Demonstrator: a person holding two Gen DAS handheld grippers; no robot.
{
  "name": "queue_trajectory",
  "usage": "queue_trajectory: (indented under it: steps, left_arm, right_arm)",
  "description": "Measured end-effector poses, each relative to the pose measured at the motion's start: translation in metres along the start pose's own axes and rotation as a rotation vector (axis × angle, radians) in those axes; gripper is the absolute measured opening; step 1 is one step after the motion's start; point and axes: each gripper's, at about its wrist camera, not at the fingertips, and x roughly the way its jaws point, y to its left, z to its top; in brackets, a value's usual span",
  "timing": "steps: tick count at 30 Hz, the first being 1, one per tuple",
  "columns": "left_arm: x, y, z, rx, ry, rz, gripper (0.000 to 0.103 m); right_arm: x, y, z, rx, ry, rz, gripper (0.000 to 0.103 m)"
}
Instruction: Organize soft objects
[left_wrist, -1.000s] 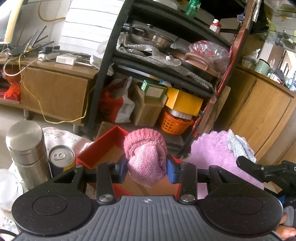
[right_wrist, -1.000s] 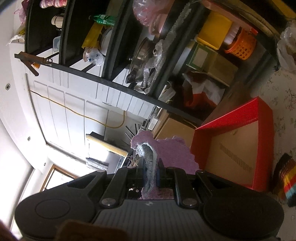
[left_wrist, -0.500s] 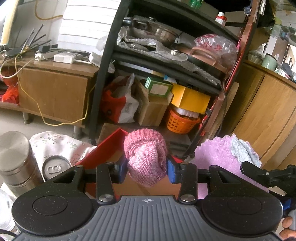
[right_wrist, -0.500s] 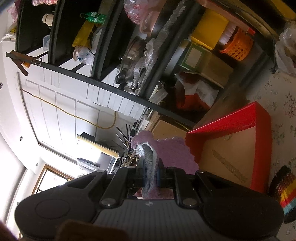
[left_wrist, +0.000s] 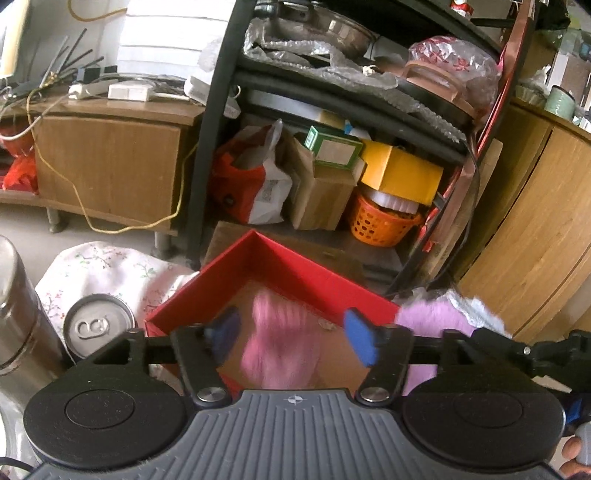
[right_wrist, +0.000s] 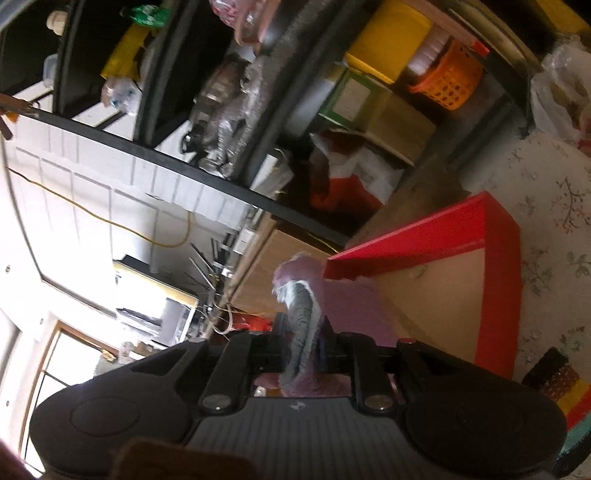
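Observation:
A pink knitted piece (left_wrist: 280, 347), blurred, drops free between the blue pads (left_wrist: 360, 341) of my left gripper (left_wrist: 291, 336). The jaws are opening and no longer press on it. Below it lies the red box (left_wrist: 295, 269) with its cardboard floor. My right gripper (right_wrist: 301, 347) is shut on a fluffy lilac cloth (right_wrist: 351, 306) bunched with a grey cloth (right_wrist: 301, 314), held beside the red box (right_wrist: 498, 295). That lilac bundle (left_wrist: 436, 317) also shows at the box's right corner in the left wrist view.
A steel flask (left_wrist: 14, 314) and a drinks can (left_wrist: 98, 325) stand left of the box on a floral tablecloth (left_wrist: 96, 266). Behind is a crowded black shelf rack with an orange basket (left_wrist: 380, 221). A wooden cabinet (left_wrist: 535, 229) stands at the right. A striped knitted item (right_wrist: 565, 387) lies near the box.
The left jaws have spread and let go of the pink knitted piece, which now falls toward the red box. Both grippers have come lower and nearer the box.

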Motion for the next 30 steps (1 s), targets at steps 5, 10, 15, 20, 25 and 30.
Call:
queue_trajectory:
  steps: [5,10,15,20,25,30]
  left_arm:
    - [-0.004,-0.002,0.000,0.008,-0.003,0.009,0.075]
    - [-0.010,-0.005,-0.007,0.028,0.021,0.018,0.076]
    - [-0.018,-0.011,-0.015,0.055,0.043,0.012,0.077]
    - [-0.022,-0.015,-0.025,0.096,0.067,0.011,0.077]
    - [-0.015,-0.014,-0.033,0.102,0.099,0.019,0.077]
    - [-0.010,-0.016,-0.042,0.124,0.123,0.023,0.077]
  right_arm:
    - [-0.006,0.000,0.000,0.001,-0.015,-0.008,0.002]
    - [-0.012,0.002,0.001,-0.001,-0.026,-0.011,0.012]
    - [-0.011,0.009,-0.001,-0.033,-0.023,-0.035,0.016]
    - [-0.009,0.015,-0.004,-0.091,-0.026,-0.125,0.020]
    - [-0.012,0.015,-0.006,-0.085,-0.014,-0.115,0.020]
    - [-0.012,0.014,-0.010,-0.075,0.010,-0.111,0.020]
